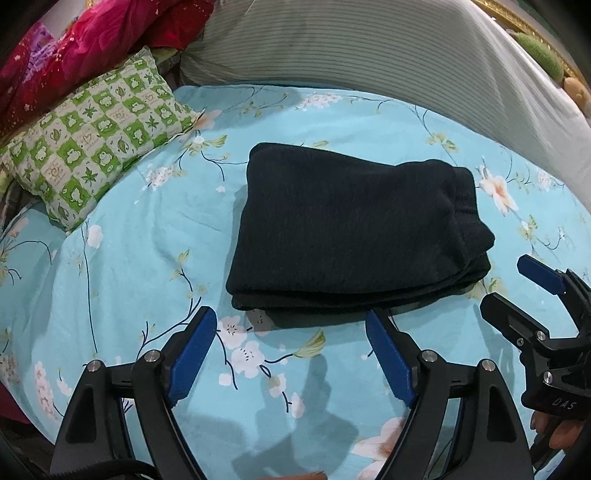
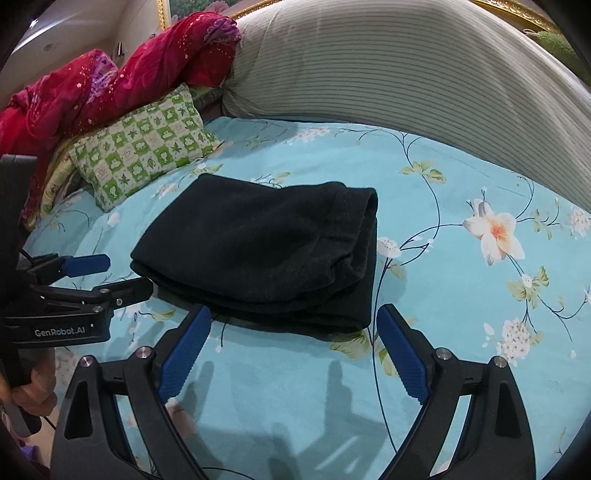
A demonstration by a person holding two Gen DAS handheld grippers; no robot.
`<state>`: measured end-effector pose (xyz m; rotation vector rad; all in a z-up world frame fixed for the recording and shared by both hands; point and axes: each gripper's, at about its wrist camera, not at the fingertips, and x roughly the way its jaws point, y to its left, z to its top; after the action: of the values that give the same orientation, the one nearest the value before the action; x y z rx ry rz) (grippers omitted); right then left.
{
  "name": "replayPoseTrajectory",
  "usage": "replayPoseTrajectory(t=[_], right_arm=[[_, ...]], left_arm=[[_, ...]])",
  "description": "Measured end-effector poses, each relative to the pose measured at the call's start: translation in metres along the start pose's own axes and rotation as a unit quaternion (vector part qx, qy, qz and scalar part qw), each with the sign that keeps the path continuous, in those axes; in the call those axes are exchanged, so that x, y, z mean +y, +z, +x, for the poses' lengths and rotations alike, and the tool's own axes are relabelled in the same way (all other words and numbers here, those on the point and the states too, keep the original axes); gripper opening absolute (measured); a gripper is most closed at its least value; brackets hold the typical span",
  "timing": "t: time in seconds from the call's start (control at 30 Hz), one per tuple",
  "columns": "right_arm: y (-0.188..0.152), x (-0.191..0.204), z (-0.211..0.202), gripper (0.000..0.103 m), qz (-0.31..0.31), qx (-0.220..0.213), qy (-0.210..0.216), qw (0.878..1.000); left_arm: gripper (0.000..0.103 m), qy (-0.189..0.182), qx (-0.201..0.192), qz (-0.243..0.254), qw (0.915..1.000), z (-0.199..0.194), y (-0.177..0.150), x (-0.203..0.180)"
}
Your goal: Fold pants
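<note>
The black pants (image 1: 351, 232) lie folded into a compact rectangle on the light blue floral bedsheet (image 1: 140, 266); they also show in the right wrist view (image 2: 266, 254). My left gripper (image 1: 291, 317) is open and empty, its blue pads just short of the bundle's near edge. My right gripper (image 2: 293, 314) is open and empty, its tips also at the near edge. Each gripper shows in the other's view: the right gripper (image 1: 513, 284) at the right edge, the left gripper (image 2: 125, 273) at the left, both open beside the pants.
A green-and-white checked pillow (image 1: 96, 136) lies at the left rear of the bed. A red quilt (image 2: 92, 85) is heaped behind it. A large grey striped bolster (image 1: 388, 48) runs along the back. A gold picture frame (image 2: 517, 11) is behind that.
</note>
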<state>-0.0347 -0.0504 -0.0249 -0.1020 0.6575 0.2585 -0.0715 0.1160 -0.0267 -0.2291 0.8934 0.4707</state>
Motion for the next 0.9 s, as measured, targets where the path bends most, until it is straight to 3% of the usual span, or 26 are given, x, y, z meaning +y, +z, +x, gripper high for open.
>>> replayPoseTrajectory(t=[0.27,0.9], right_arm=[[-0.004,-0.007,0.012,0.091,0.021,-0.001,-0.006,1.000],[-0.002,0.000,0.018,0.091,0.002,0.001,0.002,1.000]], left_arm=[[0.083,0.007,-0.002,0.002,1.0000,0.004,-0.001,0.000],[0.083,0.004,0.003,0.000,1.0000,0.012,0.005,0.002]])
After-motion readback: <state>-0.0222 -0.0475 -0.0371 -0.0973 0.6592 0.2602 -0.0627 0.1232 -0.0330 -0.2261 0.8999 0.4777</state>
